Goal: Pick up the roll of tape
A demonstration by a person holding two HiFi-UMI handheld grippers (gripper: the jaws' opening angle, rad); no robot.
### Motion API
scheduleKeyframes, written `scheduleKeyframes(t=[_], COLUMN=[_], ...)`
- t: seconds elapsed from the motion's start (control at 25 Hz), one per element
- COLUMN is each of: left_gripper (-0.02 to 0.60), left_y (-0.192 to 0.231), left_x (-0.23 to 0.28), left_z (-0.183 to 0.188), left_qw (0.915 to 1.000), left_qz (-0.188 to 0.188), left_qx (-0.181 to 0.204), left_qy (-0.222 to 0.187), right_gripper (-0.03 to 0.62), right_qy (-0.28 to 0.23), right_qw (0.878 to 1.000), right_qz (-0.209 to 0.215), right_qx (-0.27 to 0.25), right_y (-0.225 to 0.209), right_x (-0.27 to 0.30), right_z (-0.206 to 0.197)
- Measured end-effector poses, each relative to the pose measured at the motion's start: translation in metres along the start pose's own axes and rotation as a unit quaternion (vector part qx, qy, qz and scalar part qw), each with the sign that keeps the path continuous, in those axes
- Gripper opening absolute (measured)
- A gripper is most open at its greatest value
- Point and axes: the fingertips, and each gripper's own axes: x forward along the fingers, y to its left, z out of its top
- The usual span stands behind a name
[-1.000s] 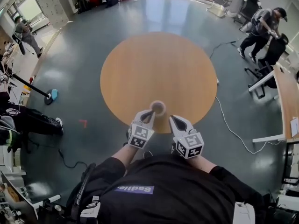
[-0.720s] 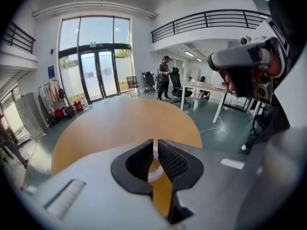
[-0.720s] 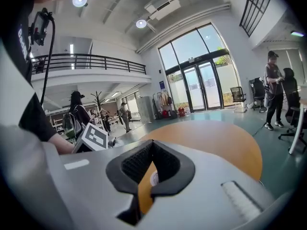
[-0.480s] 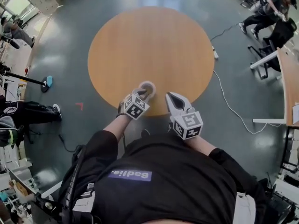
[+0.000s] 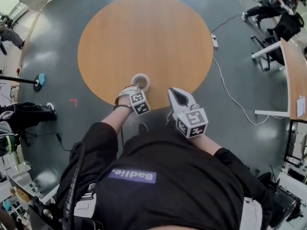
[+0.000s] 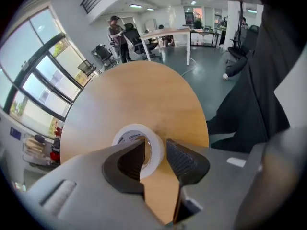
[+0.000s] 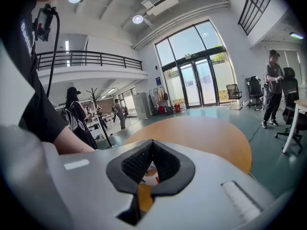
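A purple patch (image 5: 133,176) with white lettering sits upside down on the person's black shirt, too warped to read with confidence. Just ahead, the left gripper (image 5: 136,86) points steeply down at the roll of tape (image 5: 140,75), which lies flat on the round wooden table (image 5: 144,32) near its closest edge.

The left gripper view gives what the head view cannot. The jaws are opening, one tip inside the roll's hole and the other outside. The white wall stands between them, and neither pad presses on it. Bluish print runs round the roll's inner core, too small to read.

The right gripper (image 5: 172,92) hangs beside it near the table's edge, its jaws closed tip to tip on nothing, as its own view shows.

The table stands on a glossy grey-green floor (image 5: 57,47), where a white cable (image 5: 231,98) trails. Only the right gripper view shows tall glass doors (image 7: 199,83) and a railed balcony (image 7: 91,60). The left gripper view shows a window wall (image 6: 43,75) and a person (image 6: 116,32) by a white desk (image 6: 168,32).
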Motion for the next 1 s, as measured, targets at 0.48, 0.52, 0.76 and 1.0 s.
scheduleKeyframes(t=[0.48,0.52,0.76,1.0], left_gripper=[0.199,0.199,0.172,0.131], left_y=[0.002,0.000,-0.005,-0.005], left_x=[0.052,0.056,0.063,0.064], left_z=[-0.034,-0.038,-0.047,-0.047], left_qw=[0.9927,0.9912,0.9816,0.9843], left_qz=[0.007,0.004,0.002,-0.012], left_qx=[0.063,0.071,0.136,0.123], left_qy=[0.103,0.112,0.134,0.126], right_gripper=[0.006,0.006,0.005,0.006], right_qy=[0.014,0.014,0.020,0.020], right_qw=[1.000,1.000,0.999,0.999], right_qz=[-0.025,-0.026,-0.033,-0.028], right_qx=[-0.001,-0.001,-0.001,-0.004], right_y=[-0.008,-0.008,-0.010,-0.007], right_x=[-0.018,-0.019,-0.024,-0.018], right_z=[-0.014,-0.015,-0.016,-0.017])
